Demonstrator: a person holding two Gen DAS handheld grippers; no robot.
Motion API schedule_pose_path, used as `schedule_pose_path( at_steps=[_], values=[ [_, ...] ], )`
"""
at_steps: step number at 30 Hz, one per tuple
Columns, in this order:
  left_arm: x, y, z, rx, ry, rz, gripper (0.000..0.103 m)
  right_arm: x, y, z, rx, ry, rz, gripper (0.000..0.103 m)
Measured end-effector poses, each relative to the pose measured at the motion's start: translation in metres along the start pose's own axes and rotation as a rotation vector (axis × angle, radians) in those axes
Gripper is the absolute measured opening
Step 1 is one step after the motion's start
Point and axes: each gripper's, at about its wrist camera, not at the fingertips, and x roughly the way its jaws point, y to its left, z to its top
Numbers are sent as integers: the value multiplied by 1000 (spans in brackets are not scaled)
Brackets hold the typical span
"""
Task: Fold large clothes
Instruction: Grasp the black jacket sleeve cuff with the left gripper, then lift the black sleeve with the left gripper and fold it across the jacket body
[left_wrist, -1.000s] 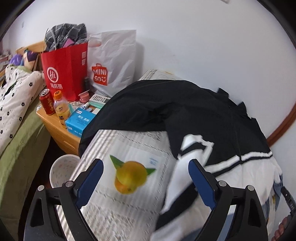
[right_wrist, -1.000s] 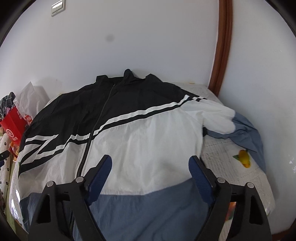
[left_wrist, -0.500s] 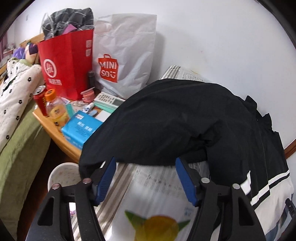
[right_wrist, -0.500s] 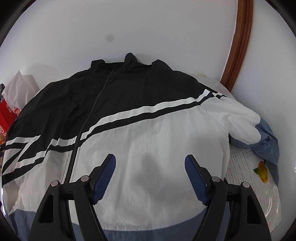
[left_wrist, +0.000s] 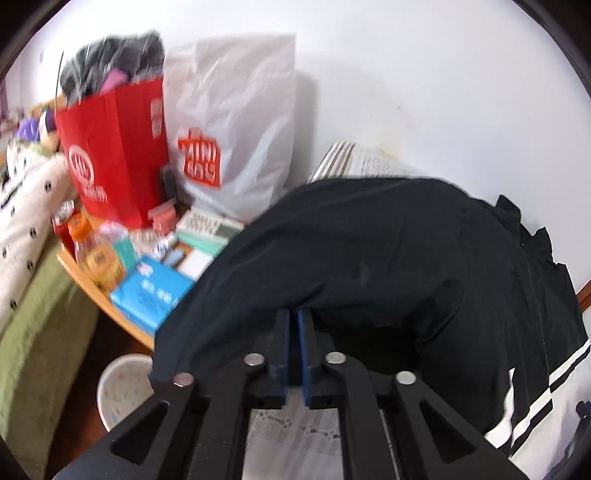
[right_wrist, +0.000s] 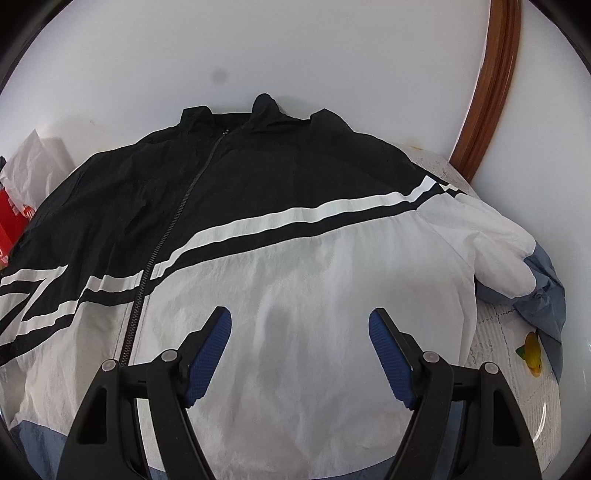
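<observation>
One jacket (right_wrist: 295, 258) lies zipped and spread over a printed cover (right_wrist: 509, 354) against the white wall, with two shopping bags (left_wrist: 229, 147) on a cluttered side table (left_wrist: 107, 295) at ten o'clock. The left tongs (left_wrist: 294, 314) have just snapped shut on the jacket's black sleeve edge. The right tongs (right_wrist: 300, 317) hang wide above its white front.

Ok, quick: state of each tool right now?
Left tool: just closed, shut on the jacket's black sleeve.
Right tool: open, holding nothing, above the jacket's white front.
</observation>
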Motion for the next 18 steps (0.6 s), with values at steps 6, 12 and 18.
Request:
schedule_pose_path(
  at_steps=[6, 12, 18],
  values=[
    [-42, -26, 24, 67, -110, -33, 3, -6, -8, 3, 2, -16, 13, 76],
    [-75, -71, 41, 125, -170, -114, 2, -20, -23, 8, 12, -49, 22, 76],
    [-75, -102, 36, 139, -139, -148, 5, -32, -50, 7, 49, -54, 20, 76]
  ],
)
